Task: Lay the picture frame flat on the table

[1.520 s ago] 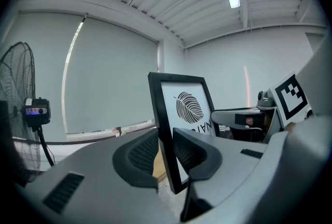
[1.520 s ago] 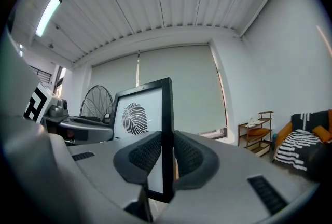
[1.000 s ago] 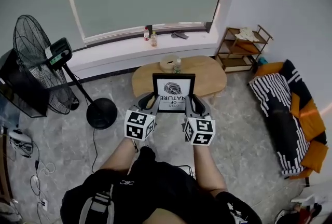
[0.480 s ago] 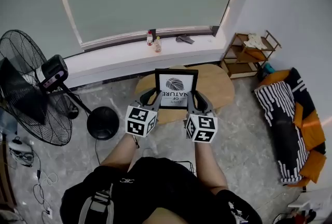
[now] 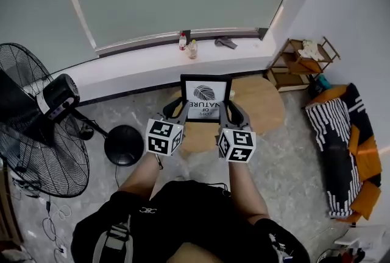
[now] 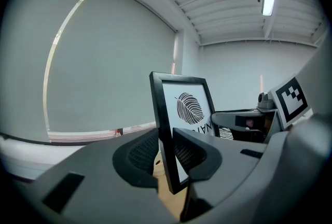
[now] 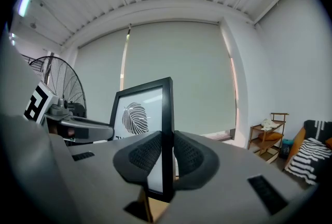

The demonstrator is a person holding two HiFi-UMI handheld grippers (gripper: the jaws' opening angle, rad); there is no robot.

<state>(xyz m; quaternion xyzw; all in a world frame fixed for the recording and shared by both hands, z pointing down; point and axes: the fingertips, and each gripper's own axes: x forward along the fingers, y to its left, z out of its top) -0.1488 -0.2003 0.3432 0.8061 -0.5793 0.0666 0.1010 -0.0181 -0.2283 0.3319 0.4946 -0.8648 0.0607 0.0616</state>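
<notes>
A black picture frame with a leaf print stands upright in the air over the oval wooden table. My left gripper is shut on the frame's left edge. My right gripper is shut on its right edge. In the left gripper view the frame rises between the ribbed pads of the left gripper, and the pads press its black border. The right gripper view shows the frame edge-on, with the right gripper pinching it. The frame's bottom edge is hidden behind the grippers.
A large standing fan with a round base is at the left. Bottles stand on the windowsill behind the table. A wooden shelf and a sofa with a striped blanket are at the right. My legs fill the bottom.
The frame, held by both grippers, has moved a little up and forward over the table. The head view has swung toward the window. Both grips look the same.
</notes>
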